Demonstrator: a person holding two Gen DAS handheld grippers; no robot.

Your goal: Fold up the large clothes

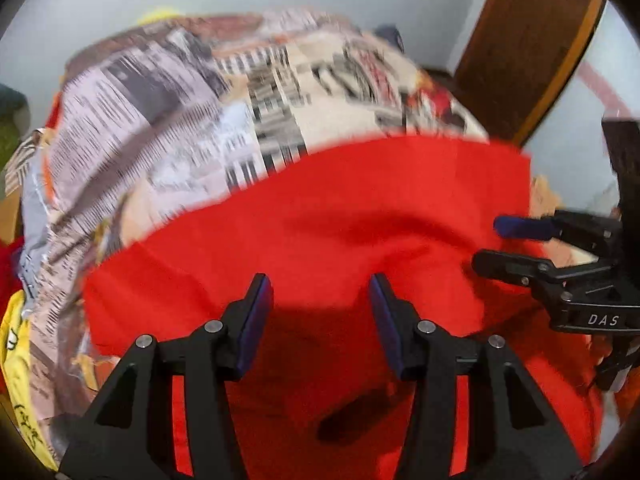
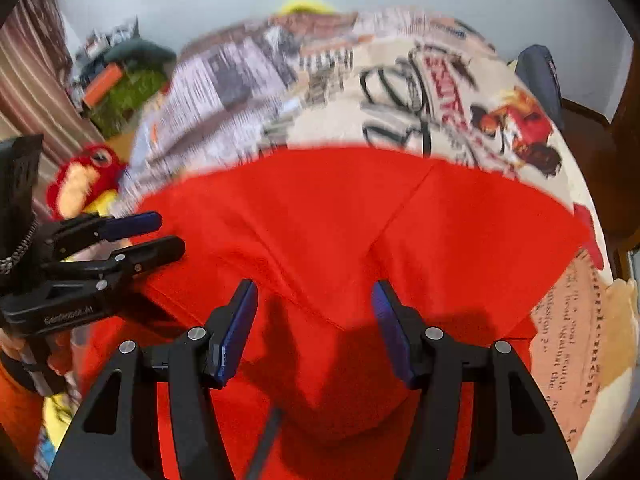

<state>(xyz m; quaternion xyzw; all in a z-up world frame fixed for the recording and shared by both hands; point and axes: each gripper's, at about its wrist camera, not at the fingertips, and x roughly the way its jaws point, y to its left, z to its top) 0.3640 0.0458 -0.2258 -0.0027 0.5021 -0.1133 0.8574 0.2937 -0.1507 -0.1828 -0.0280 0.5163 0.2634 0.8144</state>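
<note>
One red garment [image 1: 360,208] fills the lower middle of both views, spread flat w/ a few soft creases. Its far edge runs left to right across the frame, so the long axis looks to go side to side; which end is top can't be told. In the right wrist view a seam runs diagonally from the upper middle of the red garment [image 2: 340,220] down toward the center.

It lies on a cloth printed like newspaper [image 1: 160,120], which covers the surface under it; blurred columns of text, none legible in the left view. In the right view the cloth [image 2: 400,92] shows big script lettering and a red block w/ letters, too smeared to read; lower right has small print, only scraps like "head against the".

Left gripper [image 1: 322,312]: jaws about half open, nothing between them, hovering over the red fabric. Right gripper [image 2: 314,320]: same, about half open, empty. Right gripper at right edge of left view bears "DAS".

One red and yellow plush toy [image 2: 80,184] sits at left of right view. White wall [image 1: 120,8] behind.
</note>
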